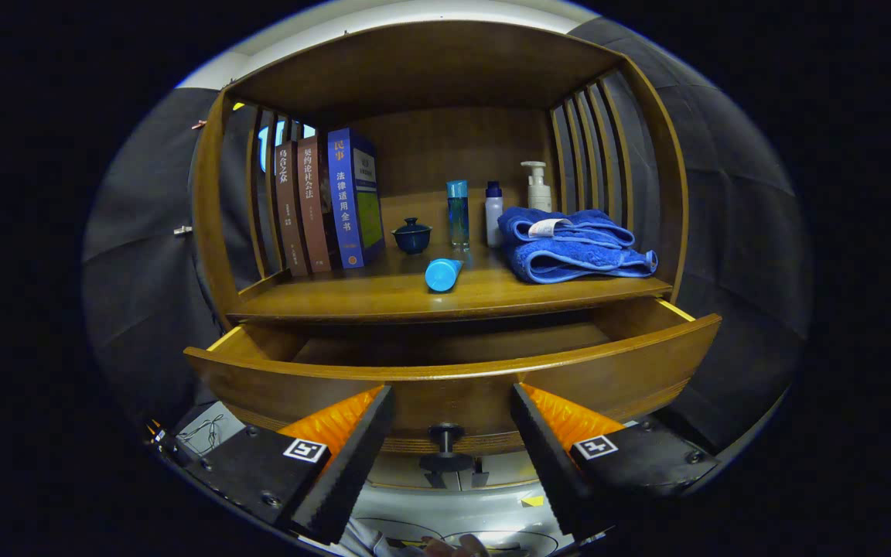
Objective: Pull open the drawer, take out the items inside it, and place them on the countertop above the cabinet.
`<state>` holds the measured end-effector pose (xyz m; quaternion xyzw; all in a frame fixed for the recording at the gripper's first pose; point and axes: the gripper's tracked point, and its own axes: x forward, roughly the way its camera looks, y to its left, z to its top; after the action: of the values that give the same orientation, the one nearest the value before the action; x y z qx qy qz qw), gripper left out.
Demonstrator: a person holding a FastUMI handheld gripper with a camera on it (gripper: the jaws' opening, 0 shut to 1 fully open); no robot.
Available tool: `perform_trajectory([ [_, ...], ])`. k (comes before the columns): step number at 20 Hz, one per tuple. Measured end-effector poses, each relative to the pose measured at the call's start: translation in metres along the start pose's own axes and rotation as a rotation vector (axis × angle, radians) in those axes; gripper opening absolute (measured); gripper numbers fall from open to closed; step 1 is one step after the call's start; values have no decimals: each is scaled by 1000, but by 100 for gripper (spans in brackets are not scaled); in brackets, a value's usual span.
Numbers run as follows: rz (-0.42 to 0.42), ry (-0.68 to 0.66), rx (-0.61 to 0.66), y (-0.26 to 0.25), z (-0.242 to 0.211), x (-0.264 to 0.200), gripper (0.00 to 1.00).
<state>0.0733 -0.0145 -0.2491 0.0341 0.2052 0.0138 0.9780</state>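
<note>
Gripper view: my gripper (452,422) is wide, empty, straddling the knob (445,435). Drawer (453,379) open, contents hidden. Tube (443,274) on countertop (384,298): light, slick; I'd grasp mid-body.

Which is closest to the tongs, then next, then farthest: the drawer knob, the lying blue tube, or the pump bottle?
1. Drawer knob, between the open tongs.
2. Blue tube, lying at the countertop's front edge.
3. Pump bottle, at the back, behind the blue towel.
</note>
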Motion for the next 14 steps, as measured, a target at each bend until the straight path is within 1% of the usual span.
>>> perform_trajectory([
  [8,-2,31,28,0,8,44,100],
  [14,-16,30,16,0,11,57,100],
])
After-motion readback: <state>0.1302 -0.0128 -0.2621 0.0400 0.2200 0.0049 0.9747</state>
